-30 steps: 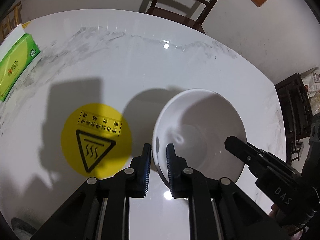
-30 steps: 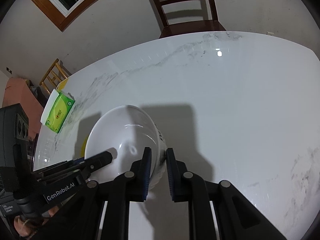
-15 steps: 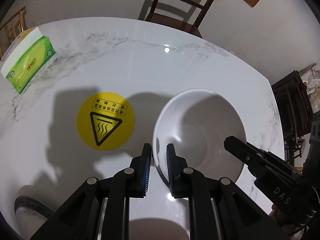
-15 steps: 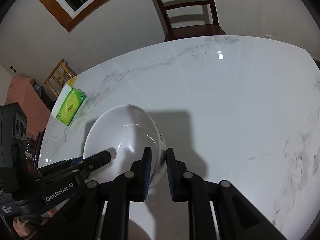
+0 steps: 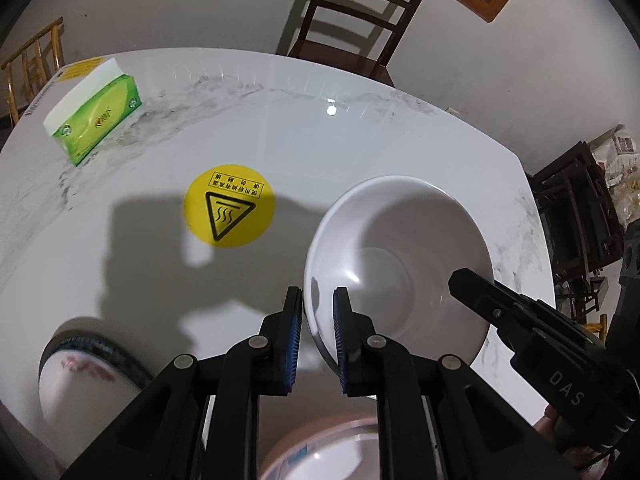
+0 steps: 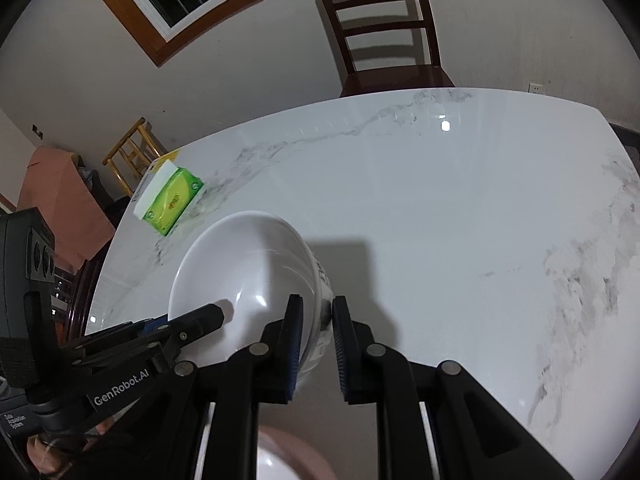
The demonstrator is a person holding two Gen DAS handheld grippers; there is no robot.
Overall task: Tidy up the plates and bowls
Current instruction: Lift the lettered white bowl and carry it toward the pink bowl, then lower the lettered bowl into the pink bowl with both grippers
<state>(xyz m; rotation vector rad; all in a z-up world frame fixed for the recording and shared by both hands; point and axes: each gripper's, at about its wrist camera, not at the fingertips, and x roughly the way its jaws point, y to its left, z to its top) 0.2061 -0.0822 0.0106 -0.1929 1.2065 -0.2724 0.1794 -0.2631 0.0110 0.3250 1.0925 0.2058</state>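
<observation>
A plain white bowl (image 5: 400,264) is held in the air above the white marble table (image 5: 360,140) by both grippers. My left gripper (image 5: 317,312) is shut on its left rim. My right gripper (image 6: 317,316) is shut on its right rim; the bowl also shows in the right wrist view (image 6: 248,268). A pinkish plate or bowl (image 5: 332,452) lies below the grippers at the near edge and shows in the right wrist view (image 6: 288,460). A white bowl with a dark patterned rim (image 5: 84,380) sits at the near left.
A green tissue box (image 5: 94,114) lies at the far left of the table. A round yellow hot-surface sticker (image 5: 229,210) marks the table's middle. A dark wooden chair (image 5: 352,20) stands behind the table. Dark furniture (image 5: 576,208) stands to the right.
Both grippers have pulled the white bowl back toward the near edge and higher. The dark-rimmed bowl and the pinkish dish have come into view below.
</observation>
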